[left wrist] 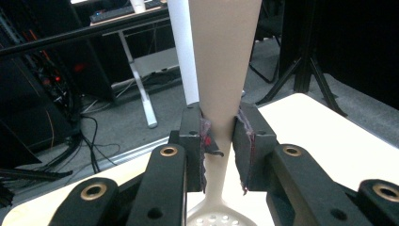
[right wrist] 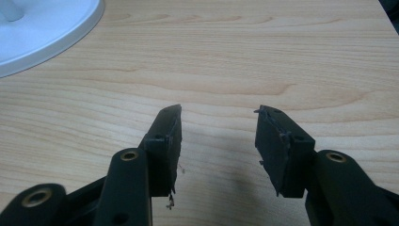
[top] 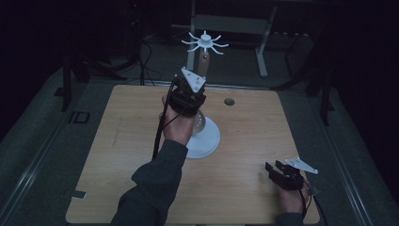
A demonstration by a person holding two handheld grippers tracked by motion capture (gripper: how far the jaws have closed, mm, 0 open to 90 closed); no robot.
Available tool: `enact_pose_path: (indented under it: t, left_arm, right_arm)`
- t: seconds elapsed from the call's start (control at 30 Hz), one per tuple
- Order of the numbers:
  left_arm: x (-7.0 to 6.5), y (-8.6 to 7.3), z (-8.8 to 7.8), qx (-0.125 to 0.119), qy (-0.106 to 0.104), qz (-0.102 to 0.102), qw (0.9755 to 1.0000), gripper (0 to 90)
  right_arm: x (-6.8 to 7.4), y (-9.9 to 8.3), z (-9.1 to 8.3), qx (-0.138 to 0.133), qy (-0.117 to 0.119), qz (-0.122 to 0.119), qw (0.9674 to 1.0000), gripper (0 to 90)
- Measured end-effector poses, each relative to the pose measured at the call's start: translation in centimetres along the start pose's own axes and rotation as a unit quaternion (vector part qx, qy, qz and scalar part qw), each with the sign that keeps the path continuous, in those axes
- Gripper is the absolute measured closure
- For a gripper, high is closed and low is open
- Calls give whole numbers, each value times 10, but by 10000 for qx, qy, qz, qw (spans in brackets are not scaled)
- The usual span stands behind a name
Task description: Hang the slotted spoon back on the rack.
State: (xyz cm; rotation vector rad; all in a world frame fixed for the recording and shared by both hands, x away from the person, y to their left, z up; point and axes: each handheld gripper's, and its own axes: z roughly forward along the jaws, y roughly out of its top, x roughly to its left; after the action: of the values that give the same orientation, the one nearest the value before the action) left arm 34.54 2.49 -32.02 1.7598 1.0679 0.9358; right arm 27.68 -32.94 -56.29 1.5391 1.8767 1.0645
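**Skimmer held by its neck beside the rack**

Above the middle of the bench [top: 127,141], the left claw [top: 187,96] is clenched on a beige skimmer [left wrist: 221,70], its pads pressing the thin neck just above the perforated bowl. The bowl hangs low by the white base [top: 207,139] of a rack, while the broad handle rises past the claw toward the ring of hooks [top: 205,43] at the top of the post. In the left gripper view the handle stands just in front of the post [left wrist: 181,47]; whether they touch I cannot tell.

The skimmer looks like moulded plastic: light, stiff, smooth and probably a bit slippery. The neck is its narrowest part, so the pads close well on it, but the long, widening handle sits far above the grip and could swing or twist if the hand tilts. A hold nearer the middle of the handle would likely steady it better. It does not look fragile.

The right claw [top: 281,173] rests near the bench's right edge, released, nothing between its pads [right wrist: 165,136].
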Motion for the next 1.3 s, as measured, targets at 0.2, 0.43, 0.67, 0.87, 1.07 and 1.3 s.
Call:
enact_pose_path:
  t: [0.2,0.43,0.67,0.87,1.07,1.3]
  left_arm:
    - [-1,-1,1,25,-22,25,10000,742]
    - [-1,-2,0,-36,-90,31,9999,709]
    - [-2,-2,0,-53,-111,49,9999,665]
    - [-2,-4,-1,-73,-176,55,9998,623]
    - [-5,-5,-5,-183,-254,48,9995,578]
    - [-9,-7,-11,-309,-324,19,9990,553]
  right_arm:
    - [0,0,0,2,0,0,10000,508]
    - [0,0,0,8,-4,-9,10000,508]
    - [1,0,0,18,-6,-10,10000,507]
    - [0,0,1,22,-10,-11,10000,507]
    - [0,0,1,22,-19,-7,10000,507]
    - [0,0,1,25,-20,-5,10000,506]
